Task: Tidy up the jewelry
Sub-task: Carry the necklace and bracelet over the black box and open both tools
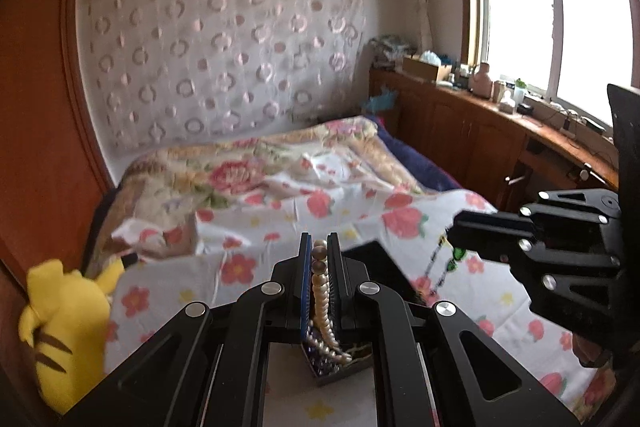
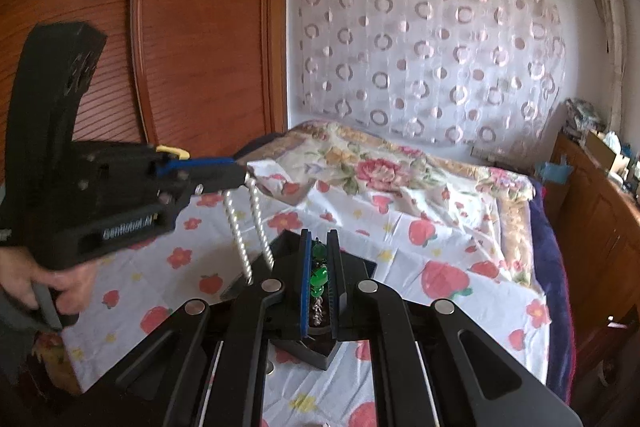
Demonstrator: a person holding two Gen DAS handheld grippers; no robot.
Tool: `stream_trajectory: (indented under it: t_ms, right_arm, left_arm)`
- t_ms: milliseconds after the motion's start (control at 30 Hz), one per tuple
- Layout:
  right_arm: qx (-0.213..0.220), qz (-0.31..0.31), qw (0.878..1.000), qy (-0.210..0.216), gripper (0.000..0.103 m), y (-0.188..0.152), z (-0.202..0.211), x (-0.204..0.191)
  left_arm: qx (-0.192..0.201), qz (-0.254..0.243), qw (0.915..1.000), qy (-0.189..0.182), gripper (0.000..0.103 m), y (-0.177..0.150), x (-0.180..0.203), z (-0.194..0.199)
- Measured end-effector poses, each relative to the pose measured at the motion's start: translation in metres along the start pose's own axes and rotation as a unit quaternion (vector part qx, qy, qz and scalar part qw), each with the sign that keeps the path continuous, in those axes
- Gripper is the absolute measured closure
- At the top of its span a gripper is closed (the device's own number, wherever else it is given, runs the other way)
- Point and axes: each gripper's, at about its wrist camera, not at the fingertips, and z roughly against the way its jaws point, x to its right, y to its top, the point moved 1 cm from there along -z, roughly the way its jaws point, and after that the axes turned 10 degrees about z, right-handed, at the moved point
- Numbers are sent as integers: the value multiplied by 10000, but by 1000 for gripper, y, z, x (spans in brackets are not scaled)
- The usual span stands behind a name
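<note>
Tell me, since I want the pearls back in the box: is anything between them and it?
Nothing visible. The left gripper holds the pearls up, and the strand hangs straight down toward the open box on the bed. The right gripper holds green beads alongside.

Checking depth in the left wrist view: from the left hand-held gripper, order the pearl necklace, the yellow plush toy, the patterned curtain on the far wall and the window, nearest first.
1. Pearl necklace: pinched between the left hand-held gripper fingers.
2. Yellow plush toy: low left, beside the bed.
3. Patterned curtain and window: both across the room, curtain ahead, window right; too close to call.
</note>
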Motion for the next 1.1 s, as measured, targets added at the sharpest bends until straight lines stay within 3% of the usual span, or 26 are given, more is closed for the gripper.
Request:
stream_trajectory:
  t_ms: [333, 533, 567, 633, 767, 867, 933, 967, 1100]
  right_arm:
    - [-470, -315, 9983, 163, 94, -17, -53, 0]
    - [-617, -337, 9974, 154, 94, -23, -64, -2]
    - [-635, -336, 9973, 156, 94, -24, -65, -3]
    - [-650, -339, 9972, 164, 94, -23, -67, -3]
    - [-631, -332, 9973, 180, 93, -21, -66, -5]
    - [-625, -330, 9973, 192, 93, -19, -64, -6]
    - [-618, -331, 9974, 172, 75, -19, -63, -6]
    - [-588, -331, 9976, 148, 71, -18, -61, -6]
    - [-536, -319, 9980, 109, 71, -18, -50, -5]
  left_arm:
    - [-231, 83, 9997, 69, 96, -28, -13, -18]
    - [-201, 79, 9997, 67, 94, -33, -13, -17]
    - [-205, 89, 9997, 55, 91, -33, -13, -17]
    - [-168, 98, 9998, 46, 71, -35, -13, -16]
    - [-54, 100, 9999, 57, 60, -42, -14, -10]
    - [19, 126, 9999, 63, 43, -44, -15, -5]
    - [91, 155, 9998, 62, 32, -47, -16, -2]
    - [93, 176, 9998, 50, 29, -48, -17, -1]
    - [108, 194, 9997, 101, 17, -57, -17, 1]
